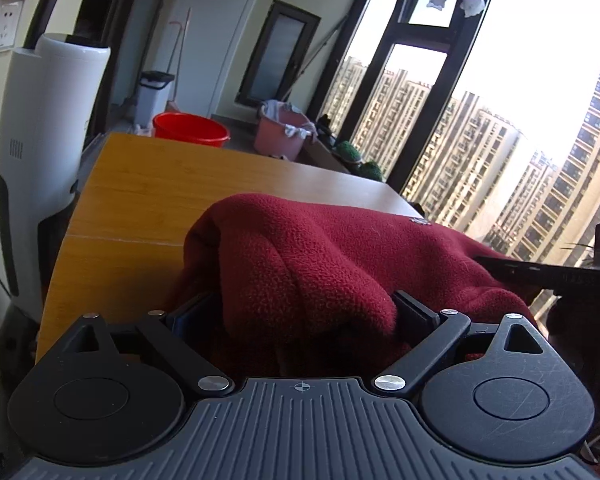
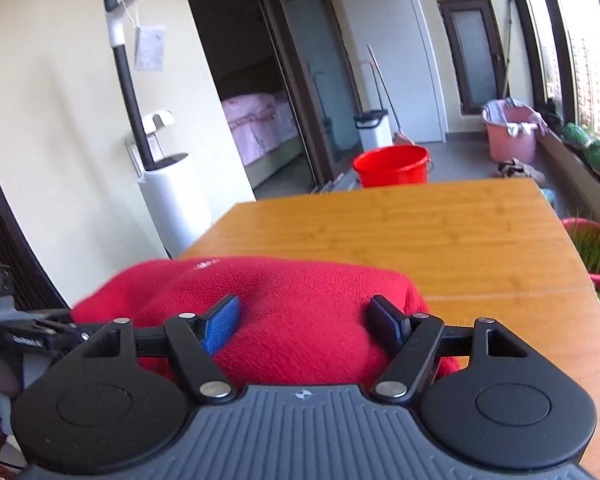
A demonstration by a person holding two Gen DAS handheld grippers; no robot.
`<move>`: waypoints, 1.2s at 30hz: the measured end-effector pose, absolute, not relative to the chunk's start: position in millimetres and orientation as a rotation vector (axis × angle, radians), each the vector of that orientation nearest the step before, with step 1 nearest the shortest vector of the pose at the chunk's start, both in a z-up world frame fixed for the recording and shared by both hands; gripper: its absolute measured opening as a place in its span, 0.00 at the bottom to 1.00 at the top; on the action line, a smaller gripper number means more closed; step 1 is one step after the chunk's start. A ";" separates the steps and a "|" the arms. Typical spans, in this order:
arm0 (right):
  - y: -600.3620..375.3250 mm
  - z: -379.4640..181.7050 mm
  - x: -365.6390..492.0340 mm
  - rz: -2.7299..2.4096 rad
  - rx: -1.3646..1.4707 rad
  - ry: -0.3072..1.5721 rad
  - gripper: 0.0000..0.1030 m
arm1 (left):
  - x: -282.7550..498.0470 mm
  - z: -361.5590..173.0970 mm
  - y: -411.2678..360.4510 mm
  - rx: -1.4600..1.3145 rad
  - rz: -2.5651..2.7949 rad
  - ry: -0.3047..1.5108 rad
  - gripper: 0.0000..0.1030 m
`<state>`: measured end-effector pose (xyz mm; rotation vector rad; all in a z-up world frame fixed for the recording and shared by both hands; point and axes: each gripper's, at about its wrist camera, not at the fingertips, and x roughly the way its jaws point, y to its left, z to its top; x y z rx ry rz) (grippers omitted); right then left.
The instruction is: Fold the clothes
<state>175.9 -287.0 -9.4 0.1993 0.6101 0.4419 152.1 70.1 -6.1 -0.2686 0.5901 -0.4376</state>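
A dark red fleece garment (image 1: 320, 256) lies bunched on the wooden table (image 1: 148, 196). In the left wrist view a thick fold of it fills the gap of my left gripper (image 1: 304, 312), whose jaws stand wide apart around the cloth; the fingertips are mostly hidden by fleece. In the right wrist view the same garment (image 2: 300, 320) looks bright red, and my right gripper (image 2: 304, 320) is open with its blue-padded fingers (image 2: 220, 324) pressed onto the fleece near the table's front edge. The right gripper's tip also shows in the left wrist view (image 1: 540, 276).
The wooden table (image 2: 440, 232) stretches ahead, bare beyond the garment. A white floor-cleaner dock (image 2: 176, 204) stands at its left. A red bucket (image 2: 392, 166) and a pink basin (image 2: 512, 136) sit on the floor behind. Plants (image 2: 596, 248) and tall windows (image 1: 480, 140) line the right side.
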 end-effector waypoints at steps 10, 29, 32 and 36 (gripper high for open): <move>-330.2 -61.1 150.3 0.440 0.554 0.628 0.82 | 164.6 25.4 37.4 -0.146 -0.379 0.551 0.98; -322.4 -72.5 137.7 0.498 0.670 0.564 0.71 | 205.8 -22.0 64.7 -0.513 -0.531 0.736 1.00; -318.4 -74.5 142.1 0.512 0.662 0.535 0.70 | 212.5 -22.1 59.2 -0.502 -0.548 0.728 0.99; -310.3 -62.0 165.3 0.507 0.596 0.499 0.65 | 231.7 -18.0 53.8 -0.523 -0.544 0.686 0.97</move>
